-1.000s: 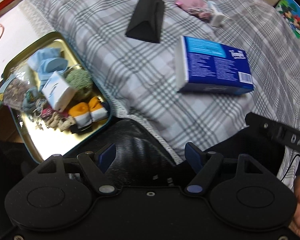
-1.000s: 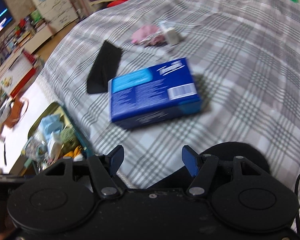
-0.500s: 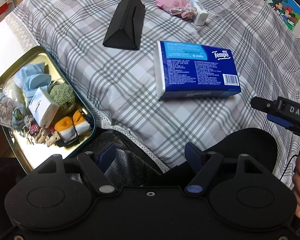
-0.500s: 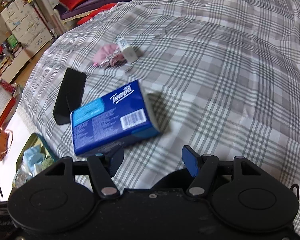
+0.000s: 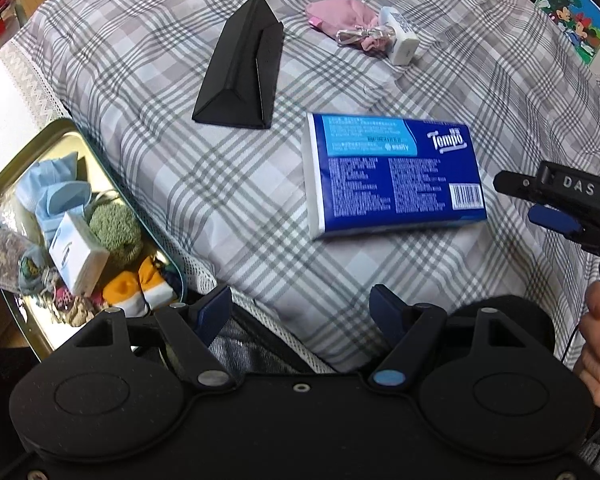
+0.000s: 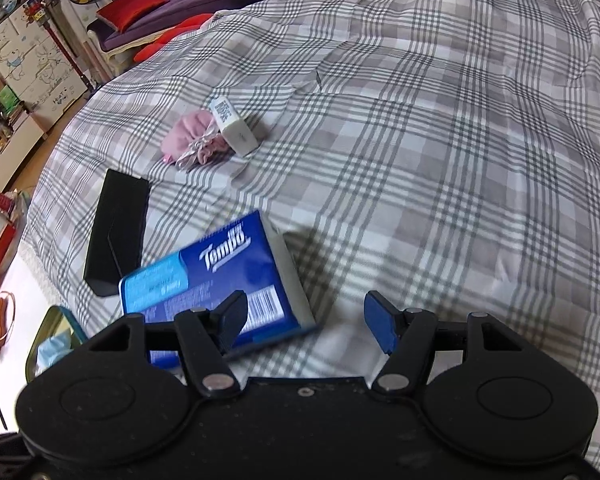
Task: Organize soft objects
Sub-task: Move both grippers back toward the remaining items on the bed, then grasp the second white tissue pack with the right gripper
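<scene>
The right gripper (image 6: 302,322) (fingers spread, holding nothing) hovers beside the blue tissue pack (image 6: 216,280).

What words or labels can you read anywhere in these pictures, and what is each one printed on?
"Tempo": white brand lettering on the blue tissue pack, also readable in the right wrist view.
"DAS": raised letters on the right gripper, seen from the left wrist camera.
Fine print and barcode digits on the tissue pack: too small to read.
Print on the white charger: too small to read.
</scene>
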